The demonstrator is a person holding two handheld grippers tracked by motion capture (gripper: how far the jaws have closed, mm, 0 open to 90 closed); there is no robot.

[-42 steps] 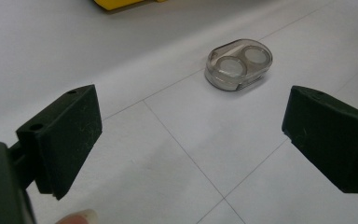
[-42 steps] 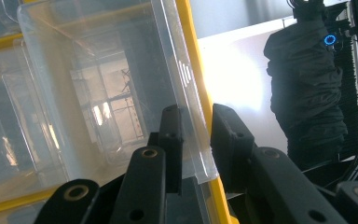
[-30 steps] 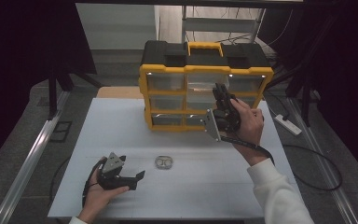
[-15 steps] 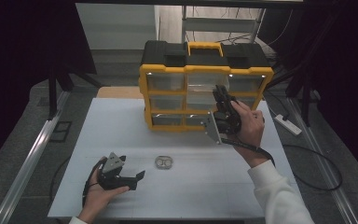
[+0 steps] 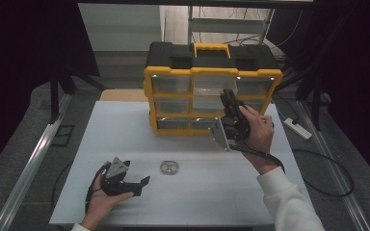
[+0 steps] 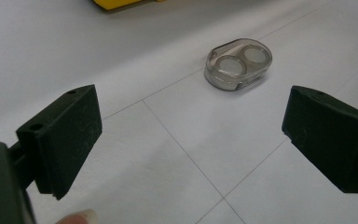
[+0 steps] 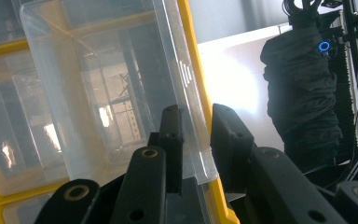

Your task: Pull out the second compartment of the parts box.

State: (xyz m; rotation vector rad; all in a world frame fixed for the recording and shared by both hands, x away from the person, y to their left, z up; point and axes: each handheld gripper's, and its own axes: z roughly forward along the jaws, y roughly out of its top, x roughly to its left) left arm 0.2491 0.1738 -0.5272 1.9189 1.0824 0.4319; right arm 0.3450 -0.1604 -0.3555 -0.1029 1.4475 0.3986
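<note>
The right gripper (image 5: 230, 103) has its jaws clamped on a clear drawer (image 7: 121, 88) front of the yellow organizer (image 5: 212, 77), barely pulled out, while the left gripper (image 5: 142, 185) rests near with jaws apart by the small clear case (image 6: 237, 63), not yet picked up.

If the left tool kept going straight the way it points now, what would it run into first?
Most likely the small clear case with two round wells: it lies on the white table ahead of the open left tool, a little right of centre. The yellow organiser sits farther off. Depth is uncertain.

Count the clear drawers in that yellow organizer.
9: three rows of three in the yellow organizer. The right tool pinches a clear drawer at middle row's centre, partly hiding the right ones.
</note>
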